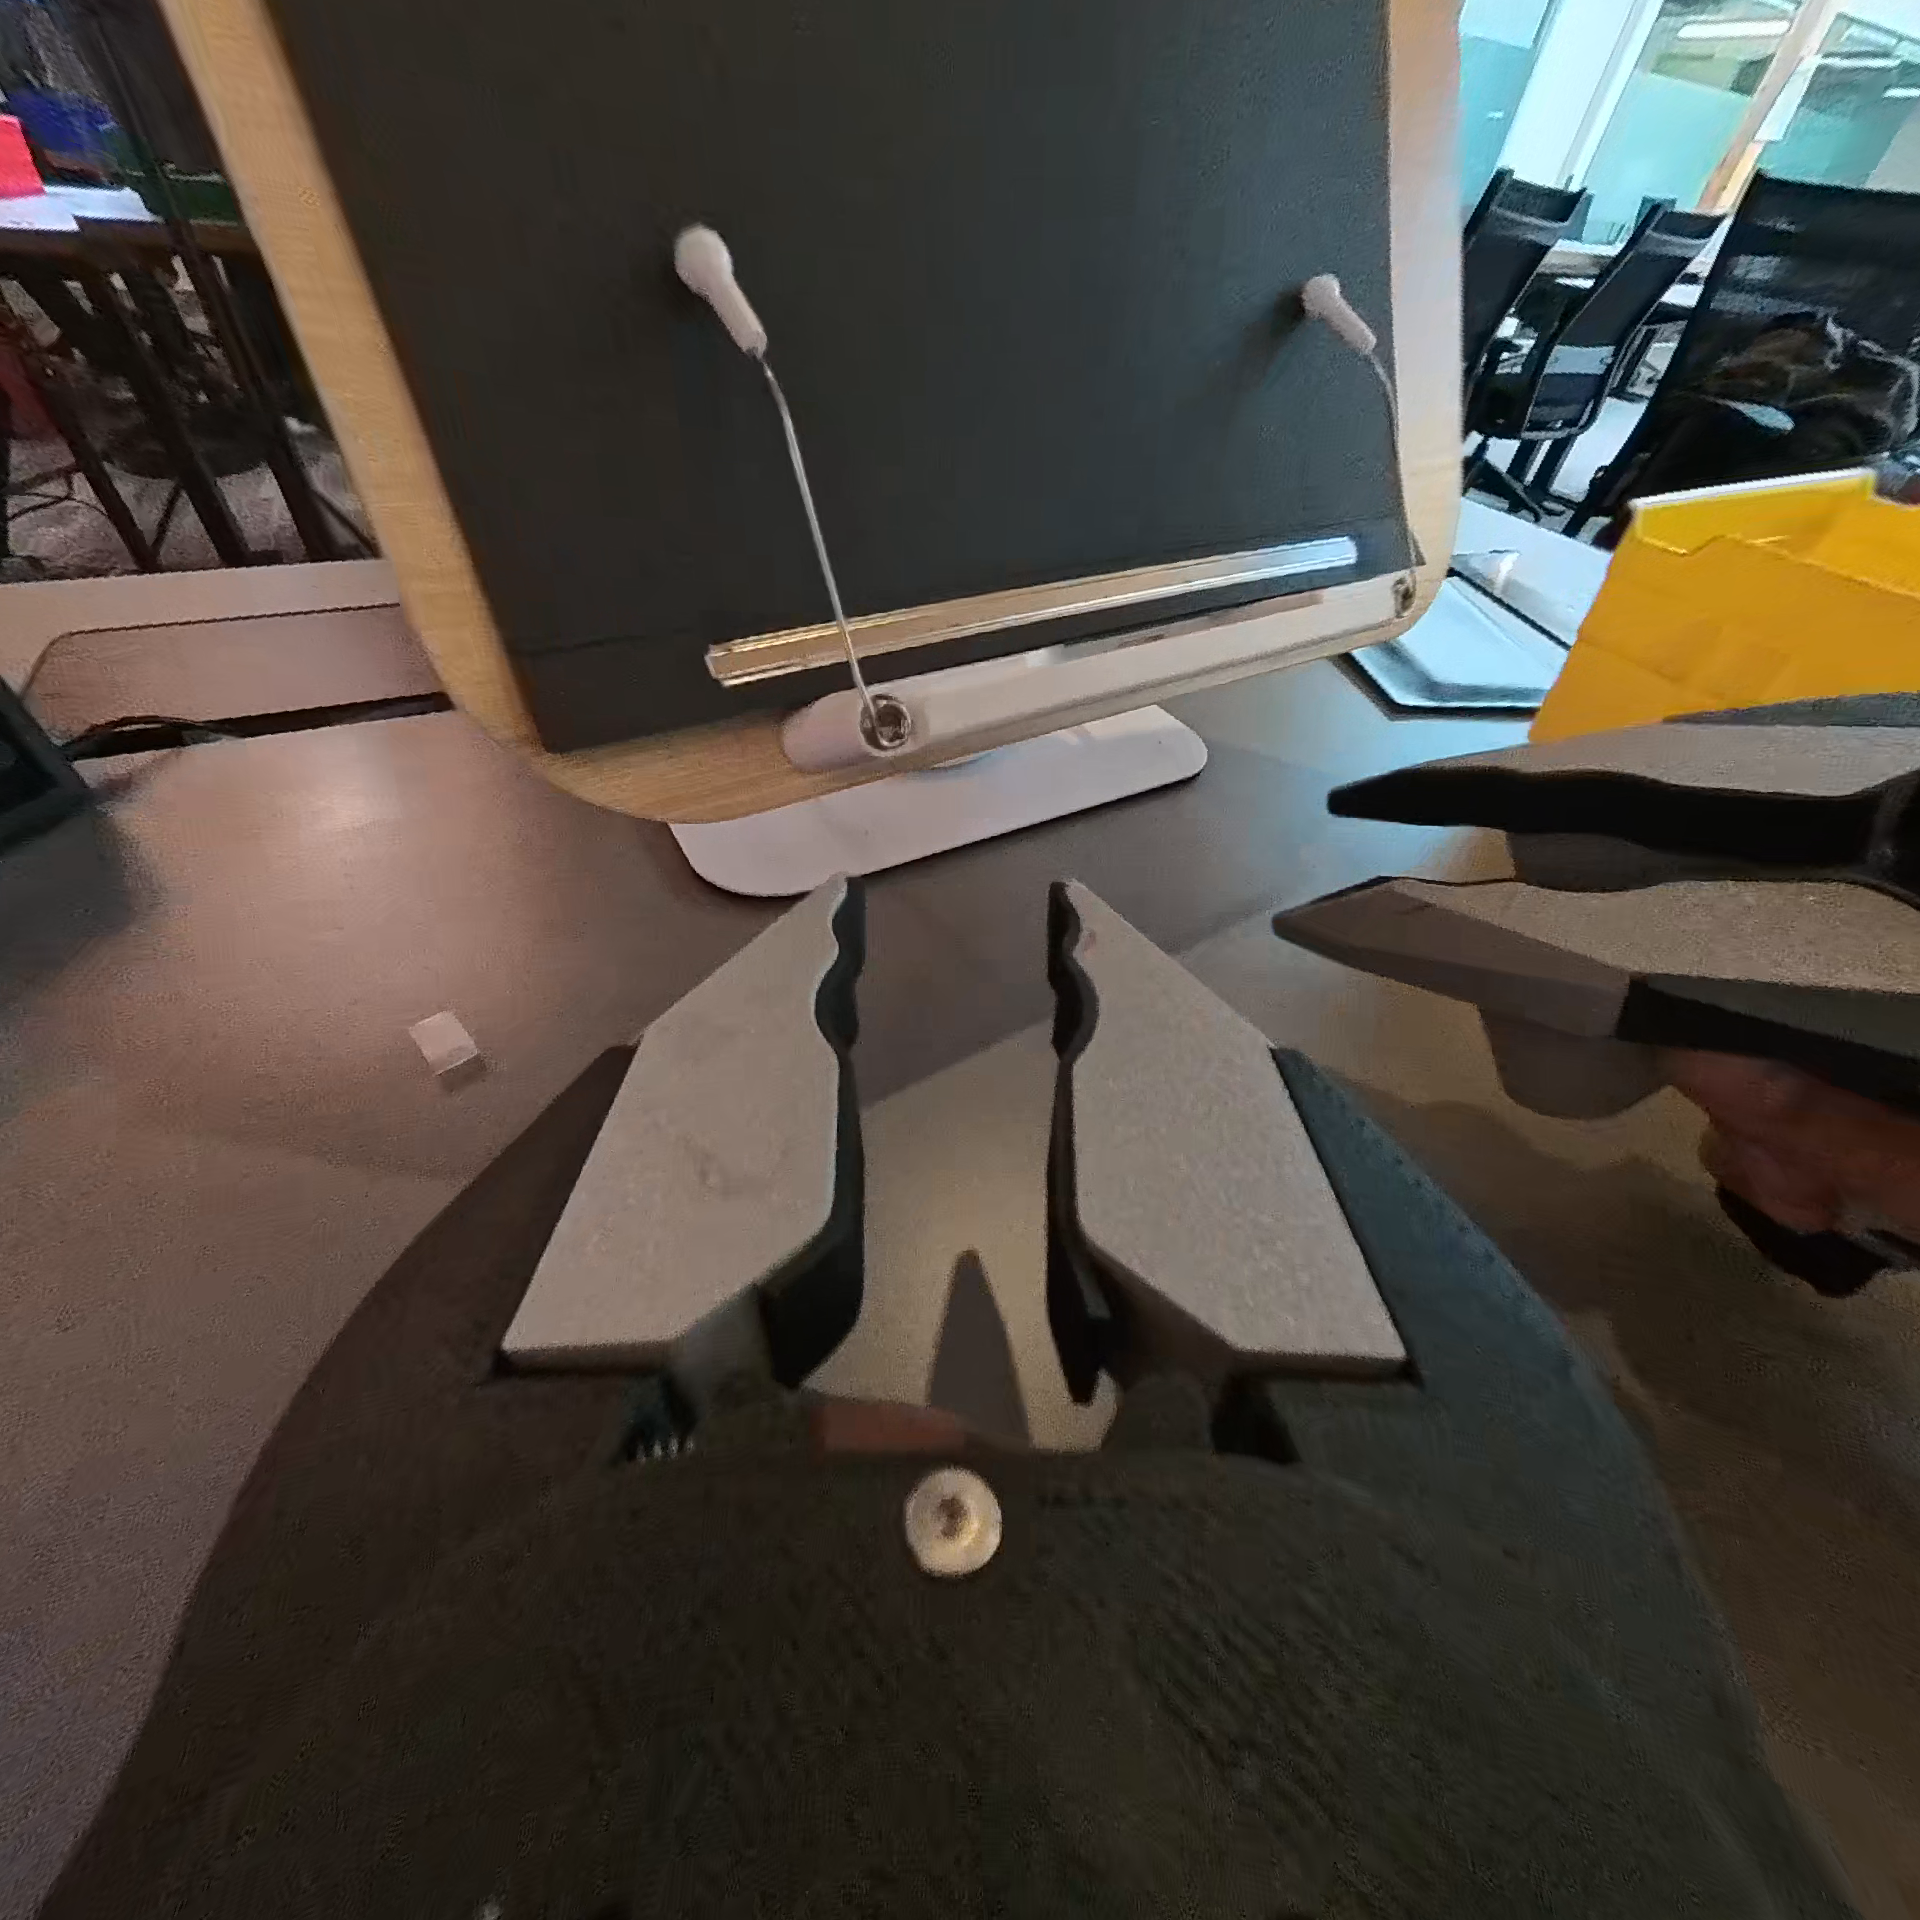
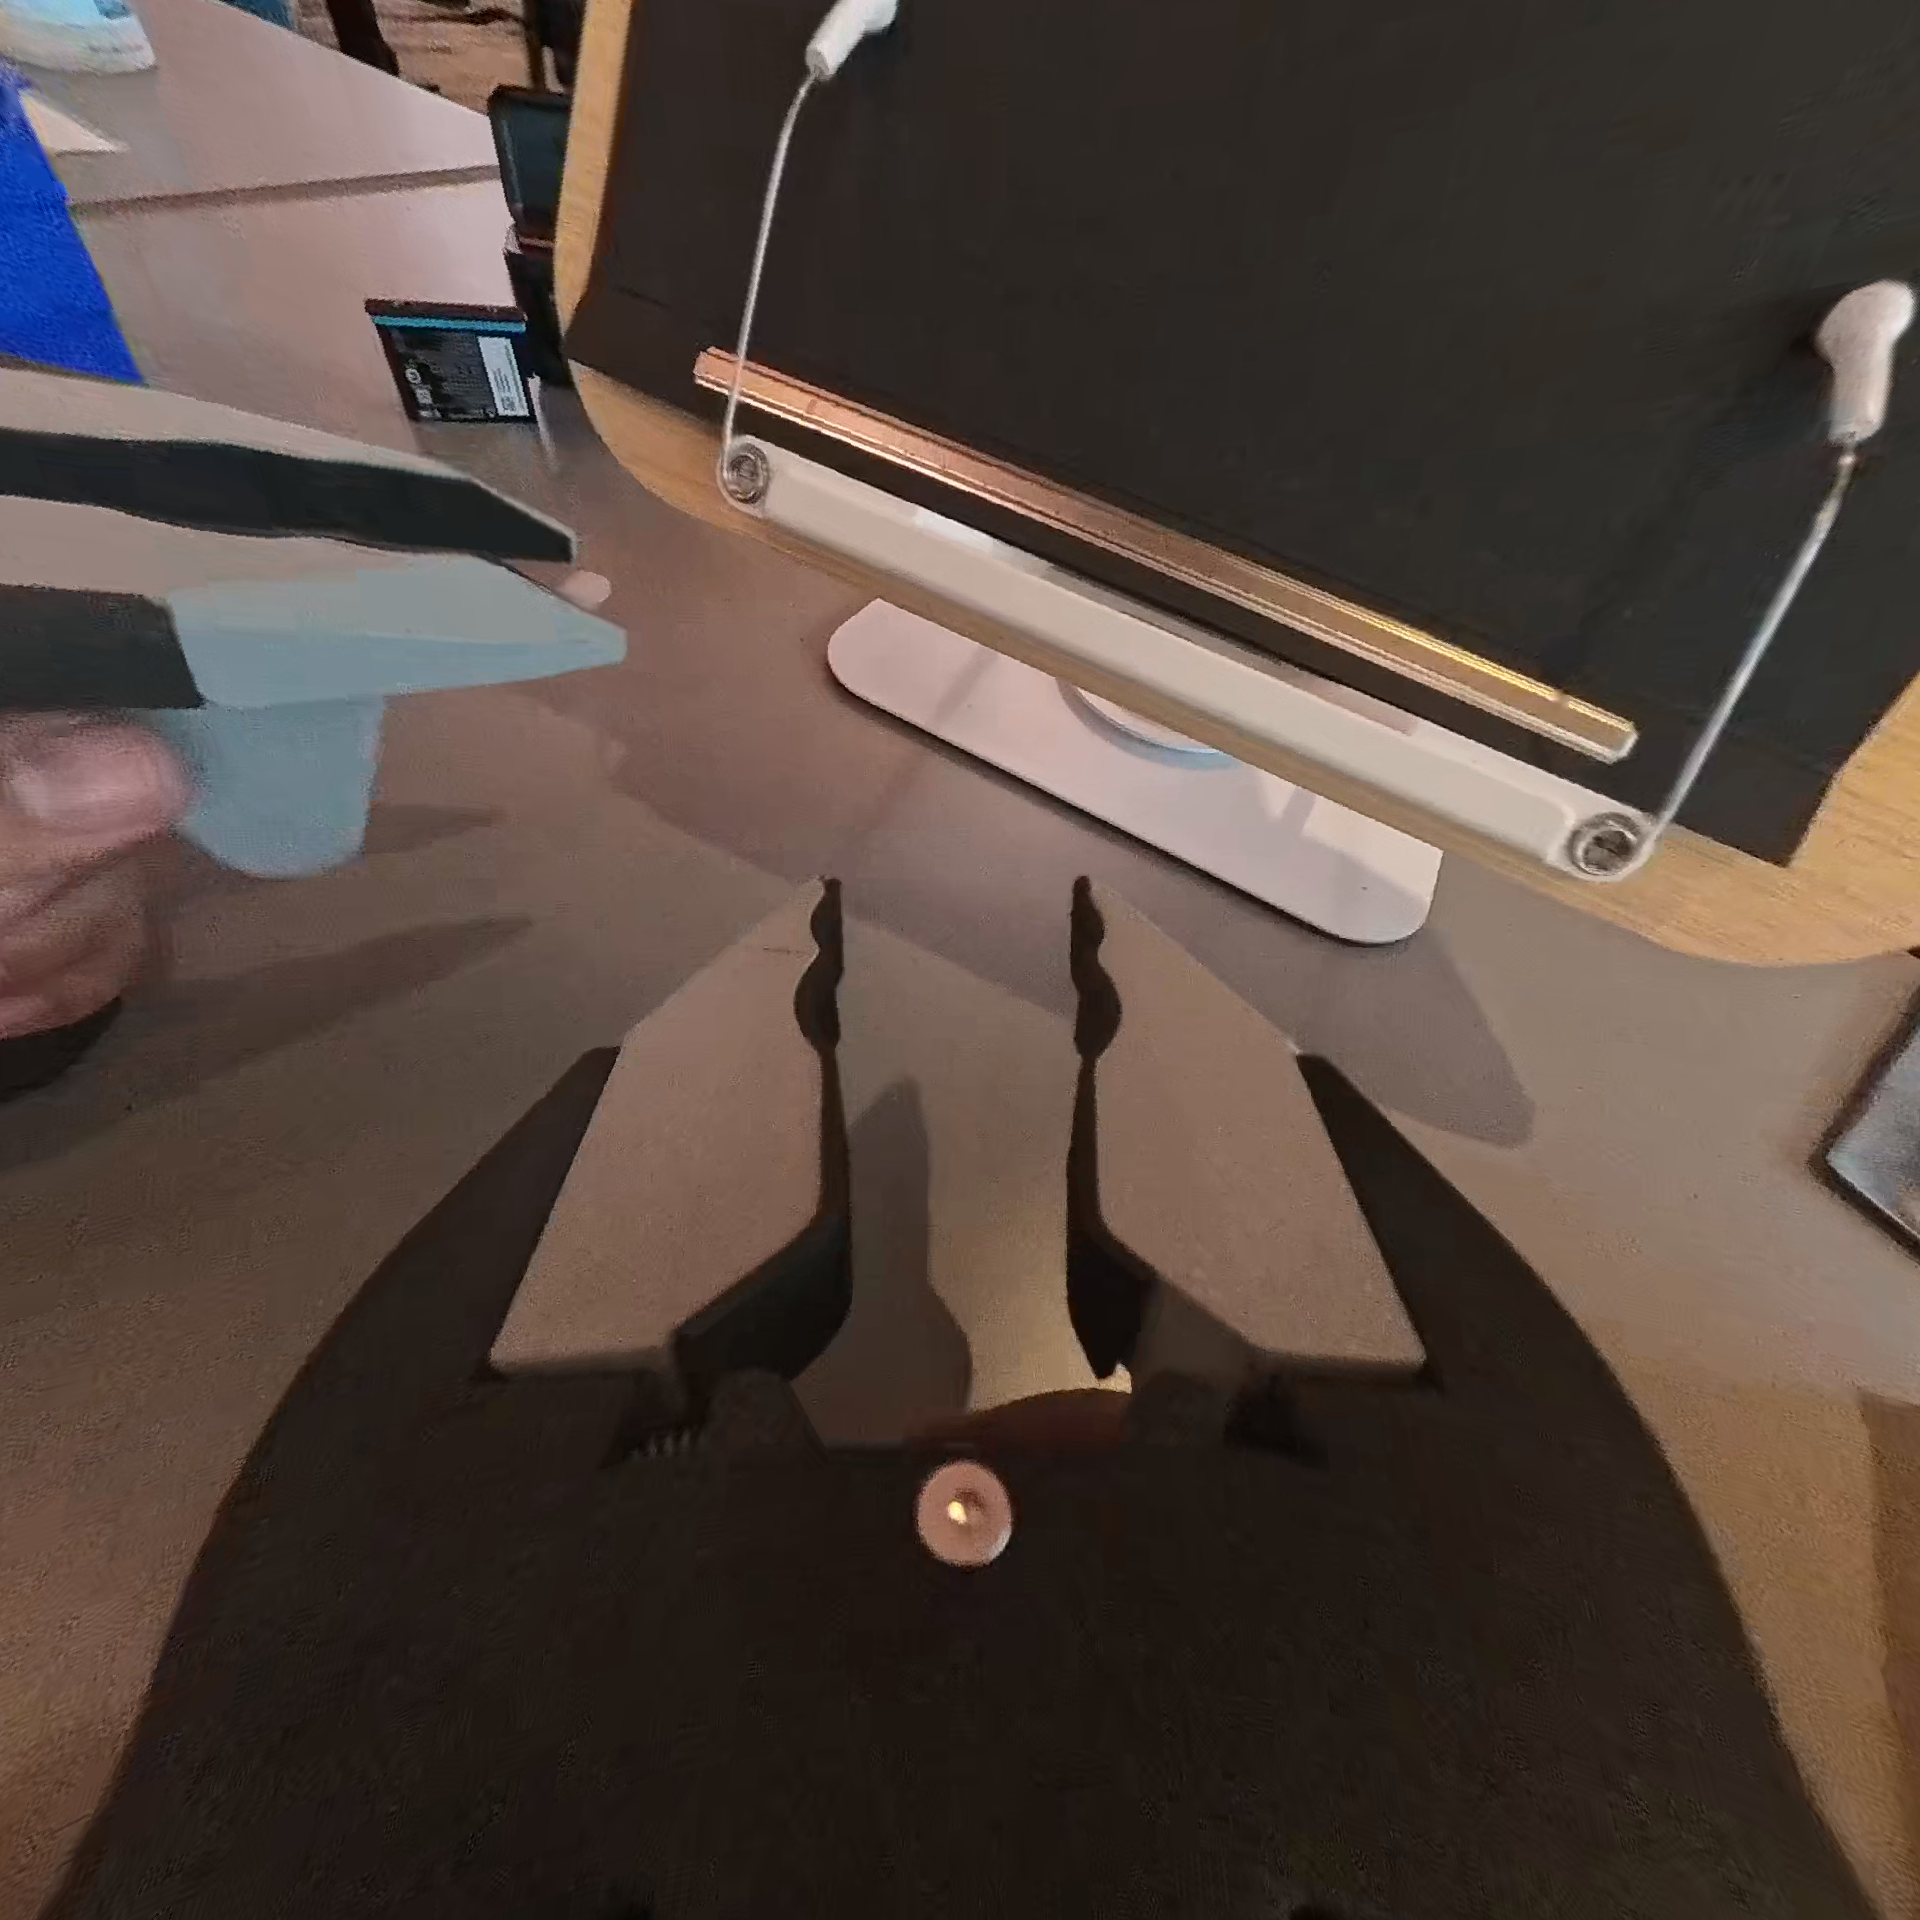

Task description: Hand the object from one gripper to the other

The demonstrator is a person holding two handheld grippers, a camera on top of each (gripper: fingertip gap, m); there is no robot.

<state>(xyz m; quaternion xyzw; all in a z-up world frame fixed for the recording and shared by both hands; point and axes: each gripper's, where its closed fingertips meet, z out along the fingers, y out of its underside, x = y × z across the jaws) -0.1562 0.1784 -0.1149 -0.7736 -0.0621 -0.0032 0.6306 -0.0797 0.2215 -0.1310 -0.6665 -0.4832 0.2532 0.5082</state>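
Left wrist view, left to right. A small white square piece point(image 1: 445, 1042), probably the object to be handed over, though this is uncertain, is lying on the brown table point(image 1: 260, 935), well to the left of both claws and untouched. The left gripper point(image 1: 956, 914) is hovering over the table with its jaws spread and nothing between them. Behind it a book stand point(image 1: 831, 364) is standing on its white base, its two wire page holders resting against the black panel. The right gripper point(image 1: 1304, 862) is reaching in from the right edge, jaws parted and empty, in front of a yellow box point(image 1: 1745, 613).

Right wrist view, left to right. The left gripper point(image 2: 597, 597) is entering sideways, and a pale spot is showing at its tips; whether that is the white piece on the table beyond cannot be told. A dark packet point(image 2: 457, 358) is lying farther back. The right gripper point(image 2: 956, 894) is pointing at the stand's base with its jaws apart and empty.

Risks, as judged:
- The piece is small and flat, so jaws closing on it may be sliding over it or flicking it away.
- The two claws are working close together and may be colliding during the exchange.
- A release before the receiving jaws are pinching would be dropping the piece.
- A wide swing may be striking the stand.
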